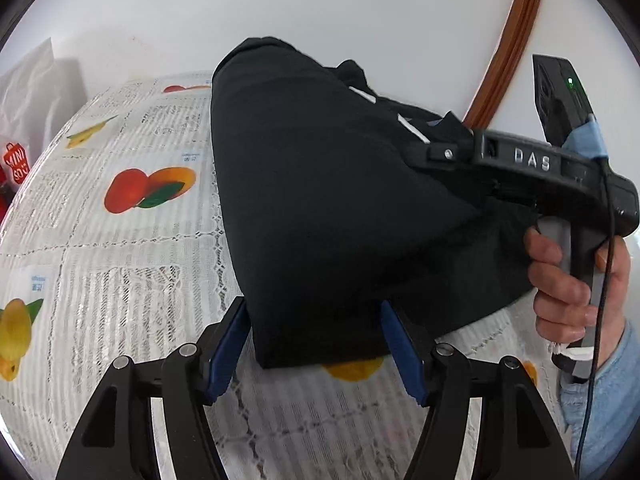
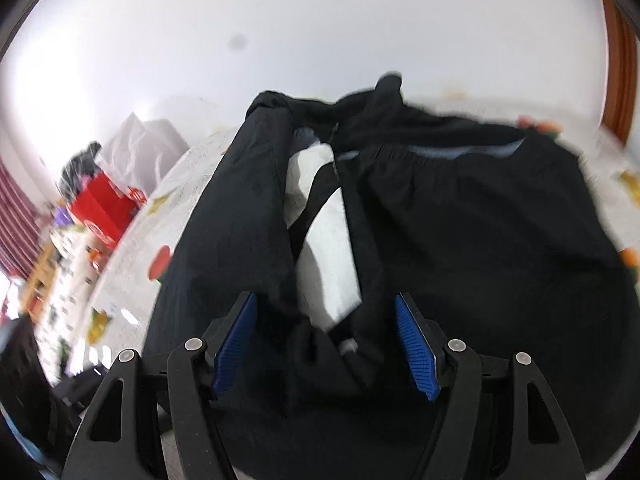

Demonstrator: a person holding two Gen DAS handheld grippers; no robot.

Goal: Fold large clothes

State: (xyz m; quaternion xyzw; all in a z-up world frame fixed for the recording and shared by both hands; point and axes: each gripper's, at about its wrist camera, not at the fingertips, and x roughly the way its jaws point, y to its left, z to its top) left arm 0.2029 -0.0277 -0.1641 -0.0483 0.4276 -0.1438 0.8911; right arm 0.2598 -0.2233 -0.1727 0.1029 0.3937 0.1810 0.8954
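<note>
So it's a plain white wall up top in both views, and under it a table with a white lace tablecloth printed with fruit and newsprint filling the lower left of the left wrist view. A brown wooden curved trim runs down the upper right there.

Biggest thing on the table is the black, soft-looking fabric garment, lying folded over on itself in the centre of the left view, its near corner down at bottom centre. In the right wrist view it fills the middle and right of the frame, and white lining shows through a gap in the middle.

My guess: it's light, floppy and a bit slick, so it'll sag and slide unless you pinch a doubled edge or a corner rather than one layer in the middle.

The left gripper is spread wide, with the garment's corner lying between its blue pads and neither pressing on it. The right gripper is spread too, hanging over the fabric and pinching nothing. You can see the person's hand on its handle at the right edge.

A red shopping bag sits blurry at the far left.
</note>
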